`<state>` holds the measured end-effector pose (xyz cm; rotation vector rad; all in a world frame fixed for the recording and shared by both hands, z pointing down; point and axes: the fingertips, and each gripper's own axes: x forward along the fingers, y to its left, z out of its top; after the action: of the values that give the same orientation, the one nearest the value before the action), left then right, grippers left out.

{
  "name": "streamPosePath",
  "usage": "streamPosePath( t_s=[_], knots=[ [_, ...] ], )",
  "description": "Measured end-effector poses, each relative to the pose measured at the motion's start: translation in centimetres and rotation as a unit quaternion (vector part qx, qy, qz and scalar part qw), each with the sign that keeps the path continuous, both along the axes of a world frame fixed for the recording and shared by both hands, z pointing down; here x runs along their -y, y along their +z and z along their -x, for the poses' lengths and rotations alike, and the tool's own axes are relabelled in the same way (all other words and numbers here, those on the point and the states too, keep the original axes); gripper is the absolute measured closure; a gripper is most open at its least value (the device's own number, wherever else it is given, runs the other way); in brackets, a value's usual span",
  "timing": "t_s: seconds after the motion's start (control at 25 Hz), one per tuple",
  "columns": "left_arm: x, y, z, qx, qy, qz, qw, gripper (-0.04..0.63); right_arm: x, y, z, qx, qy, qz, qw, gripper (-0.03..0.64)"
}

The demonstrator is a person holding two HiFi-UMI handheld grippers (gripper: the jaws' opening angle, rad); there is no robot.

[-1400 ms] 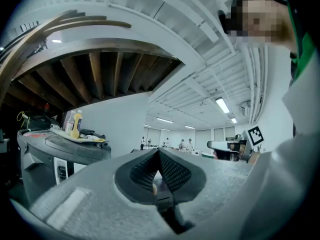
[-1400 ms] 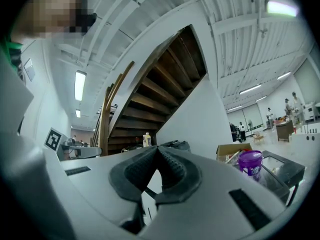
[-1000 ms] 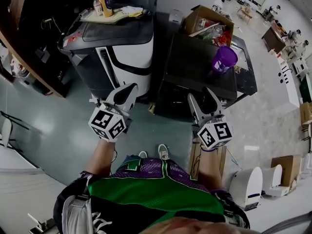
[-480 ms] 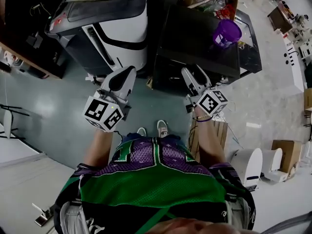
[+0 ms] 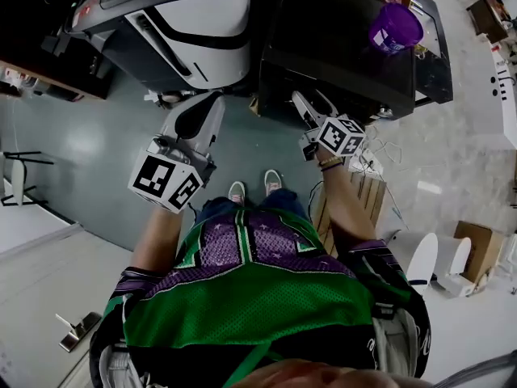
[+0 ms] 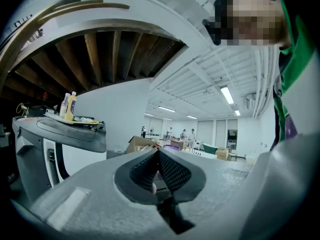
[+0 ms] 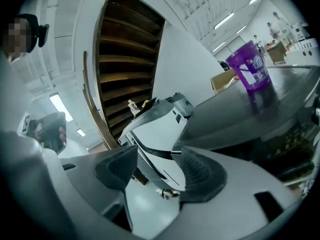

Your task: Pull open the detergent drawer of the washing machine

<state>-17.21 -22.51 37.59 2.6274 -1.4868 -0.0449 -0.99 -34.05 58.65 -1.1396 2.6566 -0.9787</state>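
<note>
Black washing machine [image 5: 339, 47], purple cup [image 5: 394, 29] on top; its detergent drawer, presumably on the front panel, cannot be made out. Right gripper [image 5: 311, 102], fingers [image 7: 200, 174] just opened and empty, is poised at that front for a grasp. Left gripper [image 5: 208, 107], fingers closed on nothing, hangs unused over the floor [image 5: 105, 144].

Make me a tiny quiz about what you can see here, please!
1. What stands on top of the black machine? A: a purple cup. B: a shoe. C: a bottle.
2. True or false: the left gripper has its jaws together.
3. How many shoes show on the floor in the head view?
Key: 1 A. 2 true. 3 two.
</note>
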Motion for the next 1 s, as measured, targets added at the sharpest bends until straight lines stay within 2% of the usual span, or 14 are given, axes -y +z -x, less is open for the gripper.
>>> streamPosePath(
  t_s=[0.24, 0.48, 0.76, 1.0],
  knots=[
    [0.8, 1.2, -0.4, 0.009, -0.021, 0.014, 0.9997, 0.578, 2.3, 7.1, 0.8, 0.028, -0.001, 0.061, 0.998, 0.36],
    [1.2, 2.7, 0.0, 0.025, -0.051, 0.033, 0.9978, 0.579, 5.0, 13.5, 0.9, 0.085, 0.023, 0.123, 0.988, 0.36],
    [1.8, 3.6, 0.3, 0.026, -0.077, 0.044, 0.9957, 0.58, 7.1, 18.0, 1.2, 0.104, 0.025, 0.162, 0.981, 0.36],
    [2.2, 4.2, 0.0, 0.038, -0.086, 0.056, 0.994, 0.58, 8.7, 19.9, 1.6, 0.175, 0.02, 0.185, 0.967, 0.359]
  ],
)
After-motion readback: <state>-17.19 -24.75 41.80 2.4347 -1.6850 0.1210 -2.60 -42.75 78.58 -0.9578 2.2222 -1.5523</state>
